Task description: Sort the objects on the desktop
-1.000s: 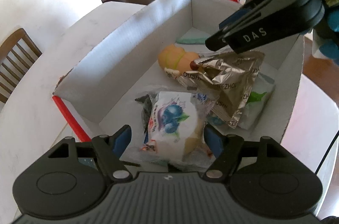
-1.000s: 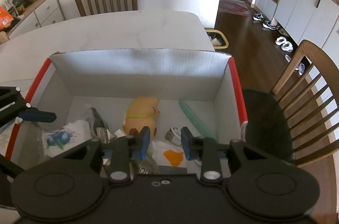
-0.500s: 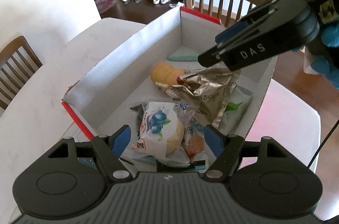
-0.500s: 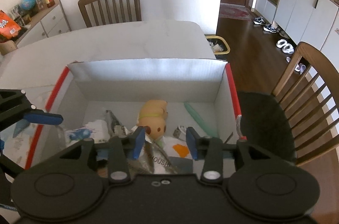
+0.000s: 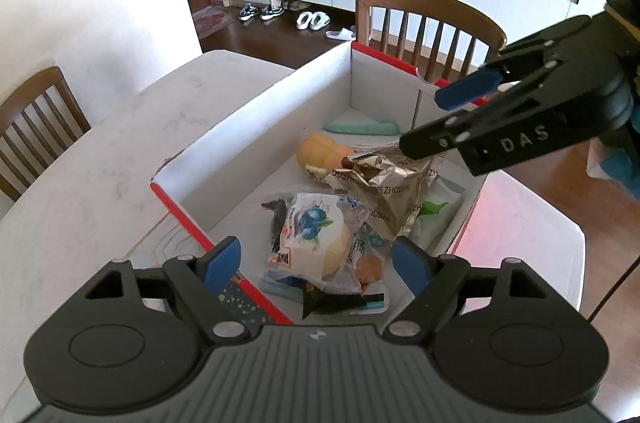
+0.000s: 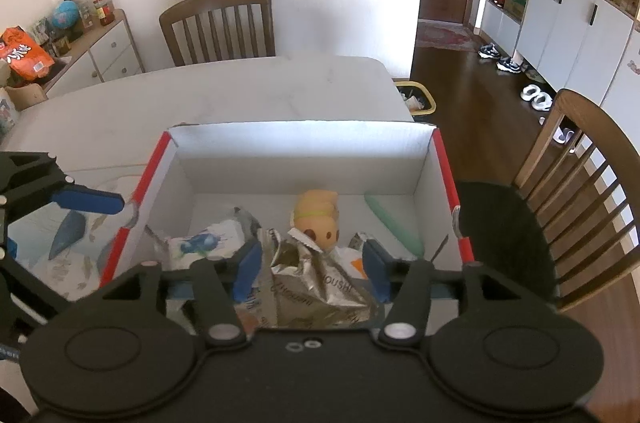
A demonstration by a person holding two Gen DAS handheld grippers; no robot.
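A white cardboard box with red edges (image 5: 256, 111) (image 6: 304, 159) stands on the table and holds the sorted things: a blueberry bread packet (image 5: 316, 239) (image 6: 208, 247), a crumpled silver foil packet (image 5: 392, 183) (image 6: 316, 283), an orange plush toy (image 5: 320, 155) (image 6: 316, 219), a mint green stick (image 5: 360, 127) (image 6: 394, 223) and other wrappers. My left gripper (image 5: 316, 263) is open and empty above the box's near end. My right gripper (image 6: 310, 269) is open and empty above the foil packet; it also shows in the left wrist view (image 5: 436, 119).
The white marble table (image 5: 100, 163) carries the box. A patterned sheet (image 6: 68, 255) lies left of the box. Wooden chairs (image 5: 428, 19) (image 6: 218, 23) stand around the table. A side cabinet with clutter (image 6: 92, 51) is far left.
Both grippers have risen and pulled back from the box. The right gripper has opened wider and let the foil packet rest in the box.
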